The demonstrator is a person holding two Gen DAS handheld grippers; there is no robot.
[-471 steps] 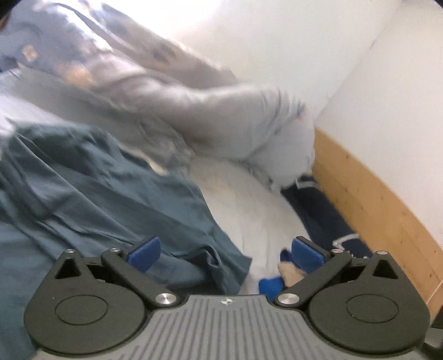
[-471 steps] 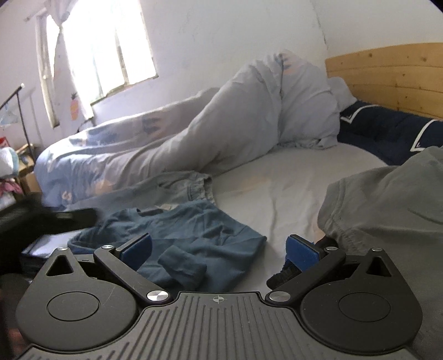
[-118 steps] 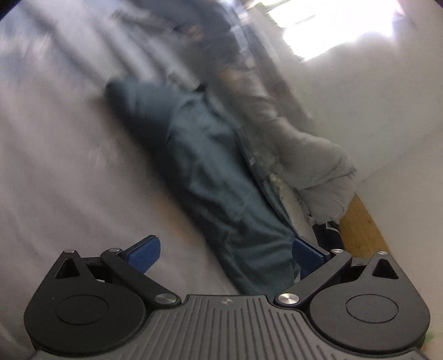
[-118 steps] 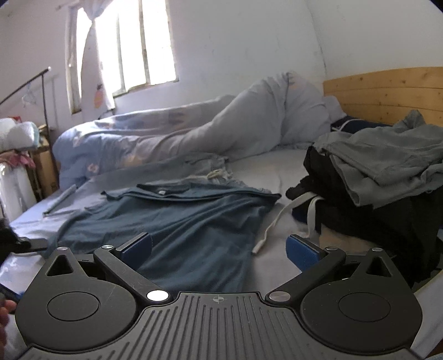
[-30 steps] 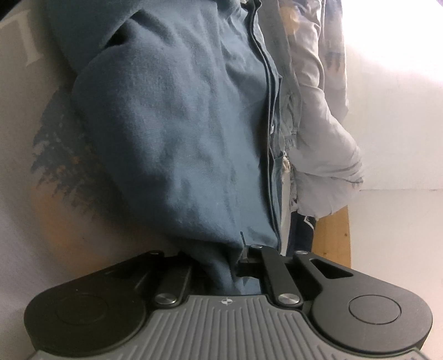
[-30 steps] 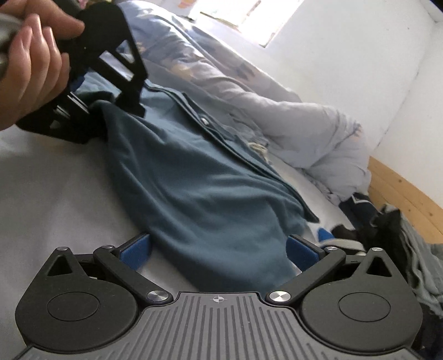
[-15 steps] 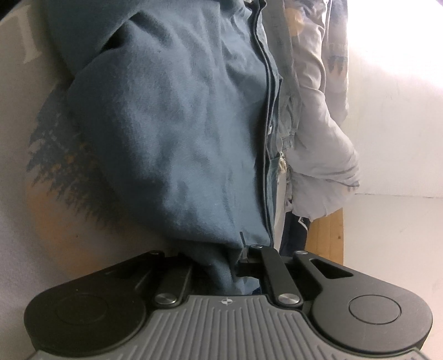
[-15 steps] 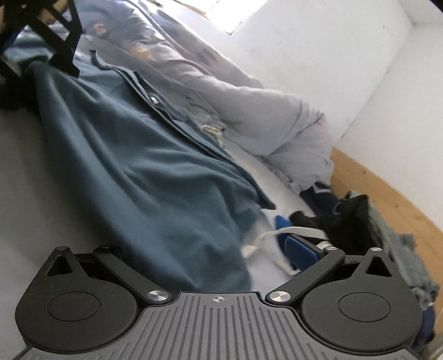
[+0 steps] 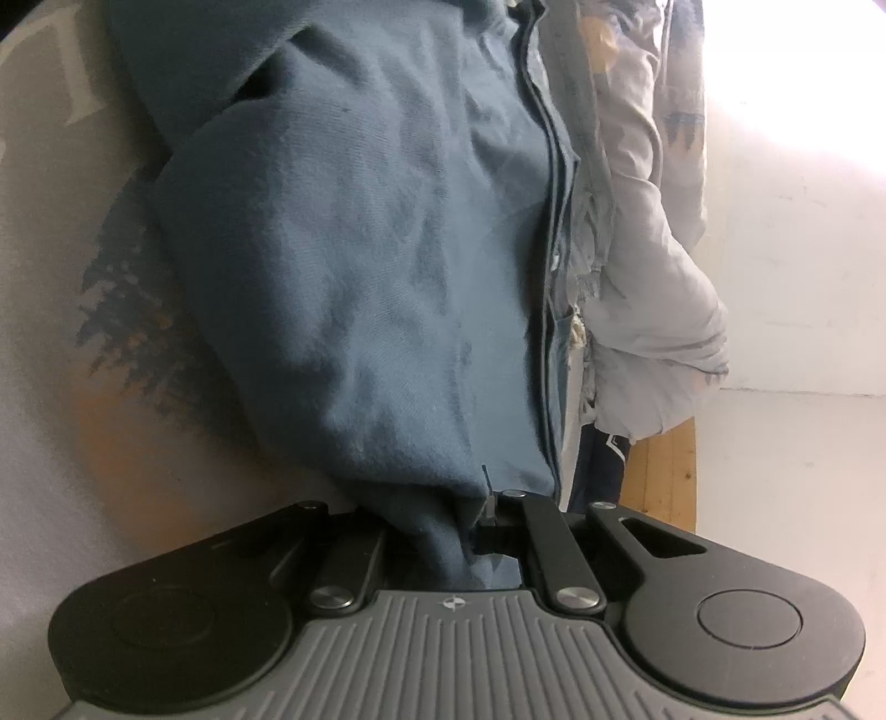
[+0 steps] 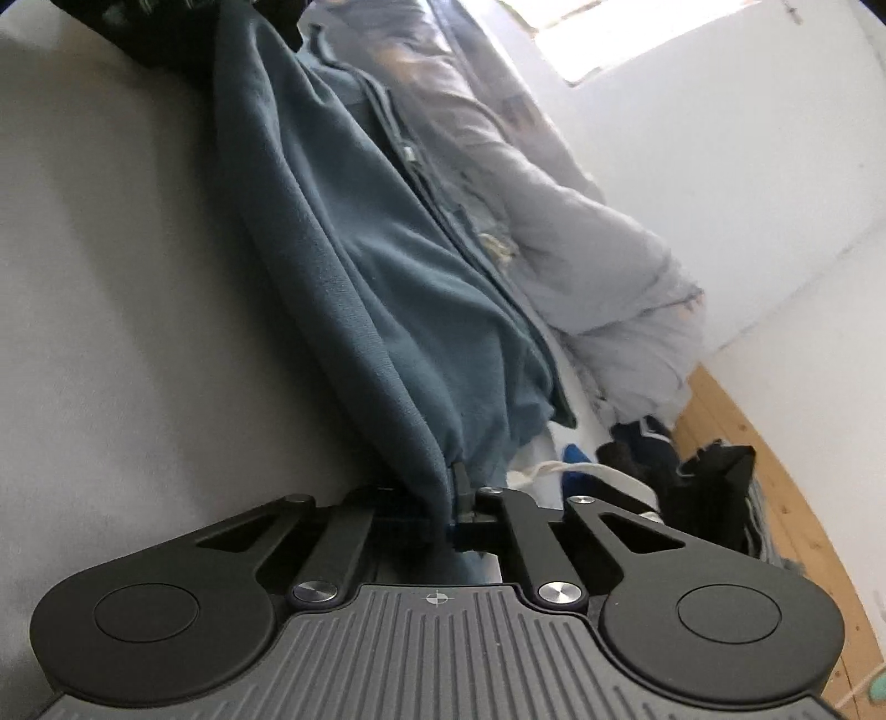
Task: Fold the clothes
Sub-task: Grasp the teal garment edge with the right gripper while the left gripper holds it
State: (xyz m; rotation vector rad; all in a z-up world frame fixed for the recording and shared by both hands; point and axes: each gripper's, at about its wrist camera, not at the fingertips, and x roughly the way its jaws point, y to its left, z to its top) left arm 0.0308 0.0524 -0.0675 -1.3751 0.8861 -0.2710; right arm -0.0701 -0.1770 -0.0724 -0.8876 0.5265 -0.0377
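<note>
My left gripper (image 9: pixel 443 531) is clamped on the blue-grey cotton shirt (image 9: pixel 360 266): a bunched fold of the fabric runs straight down between the two black fingers (image 9: pixel 531 531), which sit nearly together. My right gripper (image 10: pixel 448 515) is also pinched tight on the same shirt (image 10: pixel 387 310), on a gathered edge of the cloth; a small tab of fabric sticks up just above the closed fingers (image 10: pixel 509 515).

The shirt lies on the pale grey bedsheet (image 10: pixel 122 310), stretched long between my two grip points. In the right wrist view it runs from the fingers up toward the top left, where a black piece of the other tool (image 10: pixel 166 33) shows at the frame edge. Its buttoned placket is visible as a dark seam along the far side.

In the left wrist view the sheet (image 9: pixel 66 443) shows a printed tree pattern with an orange patch, just beside the shirt's near edge.

Beyond the shirt, touching its far edge, lies a rumpled light grey duvet (image 10: pixel 598 249) with faint prints. A wooden headboard (image 10: pixel 775 498) stands behind it against the white wall (image 10: pixel 747 166). A heap of dark clothes (image 10: pixel 709 487) and a white strap (image 10: pixel 581 471) lie near the headboard, apart from the shirt. Bright window light (image 10: pixel 609 33) blows out the top of the right view.
</note>
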